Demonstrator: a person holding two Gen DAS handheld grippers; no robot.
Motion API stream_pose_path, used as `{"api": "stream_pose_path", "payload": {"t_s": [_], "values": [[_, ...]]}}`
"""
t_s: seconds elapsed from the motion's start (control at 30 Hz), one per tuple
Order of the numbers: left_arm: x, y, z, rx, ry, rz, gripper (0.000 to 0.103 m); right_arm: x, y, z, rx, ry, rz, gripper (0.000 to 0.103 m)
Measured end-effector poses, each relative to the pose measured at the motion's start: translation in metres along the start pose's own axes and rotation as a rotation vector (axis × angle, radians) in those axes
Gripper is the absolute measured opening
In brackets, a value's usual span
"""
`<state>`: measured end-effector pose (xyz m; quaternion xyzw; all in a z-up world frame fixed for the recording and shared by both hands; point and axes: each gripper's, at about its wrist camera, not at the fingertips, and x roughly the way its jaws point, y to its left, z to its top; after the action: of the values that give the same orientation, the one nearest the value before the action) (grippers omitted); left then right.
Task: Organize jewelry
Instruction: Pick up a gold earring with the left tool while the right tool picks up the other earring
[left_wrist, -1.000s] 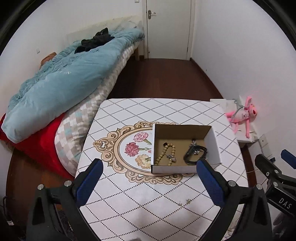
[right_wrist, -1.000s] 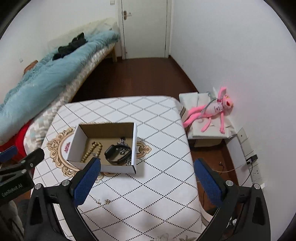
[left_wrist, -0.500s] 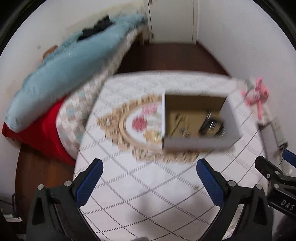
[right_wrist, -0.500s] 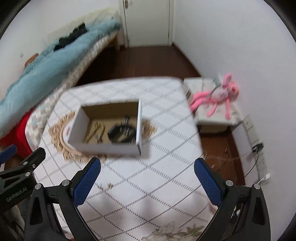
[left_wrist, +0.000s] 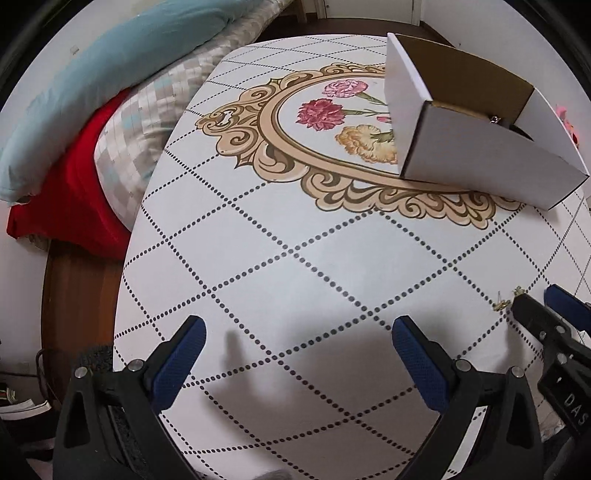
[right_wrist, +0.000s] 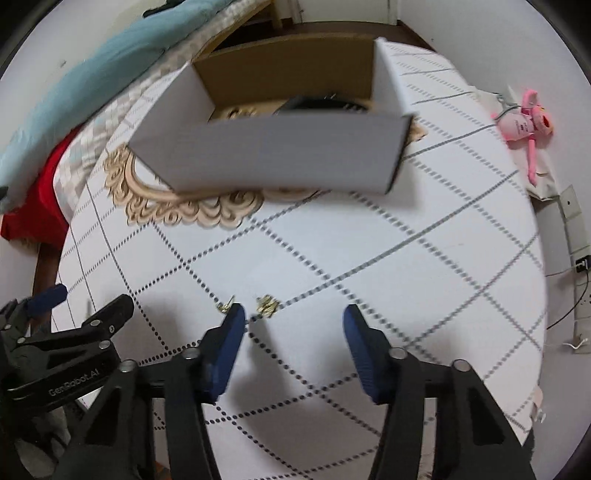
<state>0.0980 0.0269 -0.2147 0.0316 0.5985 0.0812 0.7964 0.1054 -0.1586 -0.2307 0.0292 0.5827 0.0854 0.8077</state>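
Standing by the table (left_wrist: 258, 258), I start at the left edge, where a bed with a blue duvet (left_wrist: 92, 74) runs alongside. The left gripper (left_wrist: 295, 354) hangs low over bare tablecloth with its blue pads spread wide and nothing between them. It looks parked, tilted down toward the cloth and pointing up the table at the floral medallion.

Toward the middle sits the white cardboard box (right_wrist: 266, 147), open at the top. From this low angle only a dark band-like piece (right_wrist: 321, 103) shows over its near wall, so some jewelry seems to be inside already.

On the cloth nearer the person lie two small gold pieces, probably earrings. One earring (right_wrist: 267, 304) lies just ahead of the right gripper (right_wrist: 293, 325), slightly toward its left pad. The other gold piece (right_wrist: 226, 304) is right at the tip of that left pad (right_wrist: 231, 332); whether it touches I cannot tell.

The right gripper is angled steeply down, close to the surface, its pads partly apart and holding nothing. I judge the step in hand to be the pickup of these last loose pieces. The next move calls for centring the gap over one tiny earring, settling the tips onto the cloth and closing gently, since so thin a thing could slip or skid away.

Far right, a pink plush toy (right_wrist: 524, 122) lies off the table.
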Motion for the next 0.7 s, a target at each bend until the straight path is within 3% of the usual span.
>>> {"api": "stream_pose_path", "payload": {"t_s": [0.1,0.2,0.27,0.3,0.33,0.47,0.53,0.7], "values": [[0.001,0.002,-0.001,0.000,0.005,-0.001,0.103,0.003,0.011,-0.001,-0.028,-0.004,0.007,0.050],[0.001,0.001,0.001,0.001,0.004,0.004,0.103,0.005,0.024,-0.003,-0.084,-0.016,-0.052,0.046],[0.002,0.002,0.002,0.002,0.004,0.007,0.103,0.005,0.032,-0.005,-0.122,-0.033,-0.096,0.031],[0.002,0.002,0.002,0.002,0.003,0.008,0.103,0.004,0.034,-0.007,-0.133,-0.046,-0.101,0.011],[0.002,0.002,0.002,0.003,0.002,0.008,0.103,0.004,0.035,-0.007,-0.134,-0.049,-0.099,0.008],[-0.002,-0.002,0.002,0.012,-0.010,0.007,0.103,0.002,0.029,-0.005,-0.113,-0.059,-0.077,0.007],[-0.009,-0.009,0.001,0.017,-0.028,-0.008,0.103,-0.003,0.019,-0.005,-0.086,-0.071,-0.069,0.000],[-0.022,-0.036,0.001,0.051,-0.062,-0.098,0.102,-0.022,-0.015,-0.007,0.017,-0.092,-0.040,0.000]]}}
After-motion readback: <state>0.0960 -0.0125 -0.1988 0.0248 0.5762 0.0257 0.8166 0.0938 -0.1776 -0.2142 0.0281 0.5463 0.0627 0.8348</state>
